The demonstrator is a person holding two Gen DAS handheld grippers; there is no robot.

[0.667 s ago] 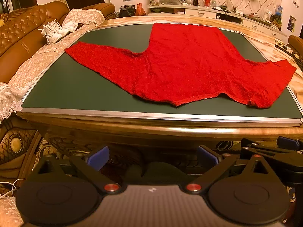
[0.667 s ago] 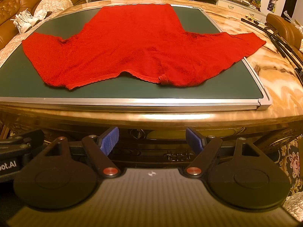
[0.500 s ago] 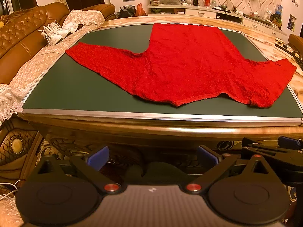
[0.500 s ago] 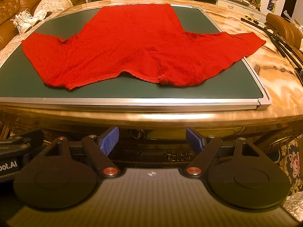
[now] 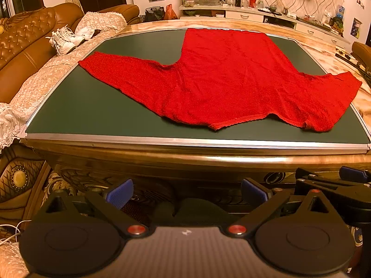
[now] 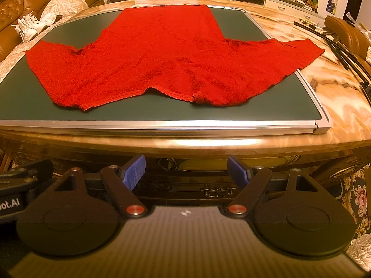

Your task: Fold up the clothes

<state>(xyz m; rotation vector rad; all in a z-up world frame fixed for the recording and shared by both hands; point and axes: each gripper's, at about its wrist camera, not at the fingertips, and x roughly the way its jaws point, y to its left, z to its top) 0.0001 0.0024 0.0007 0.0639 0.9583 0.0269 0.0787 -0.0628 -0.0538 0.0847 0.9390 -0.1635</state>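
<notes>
A red long-sleeved top (image 5: pixel 222 76) (image 6: pixel 167 53) lies spread flat on the dark green mat (image 5: pixel 88 106) (image 6: pixel 23 102), neckline toward me, sleeves stretched out to both sides. Its right sleeve end reaches over the mat's edge onto the marble. My left gripper (image 5: pixel 186 193) hangs open below and in front of the table's near edge, nothing between its blue pads. My right gripper (image 6: pixel 186 170) is open too, equally short of the table edge, and it shows at the right of the left wrist view (image 5: pixel 334 180).
The mat sits on a marble-topped wooden table (image 6: pixel 343 97). A brown leather sofa (image 5: pixel 25 46) with white shoes (image 5: pixel 65 40) stands to the left. Black cables (image 6: pixel 336 46) lie on the marble at the right. A cluttered sideboard (image 5: pixel 231 11) lines the far wall.
</notes>
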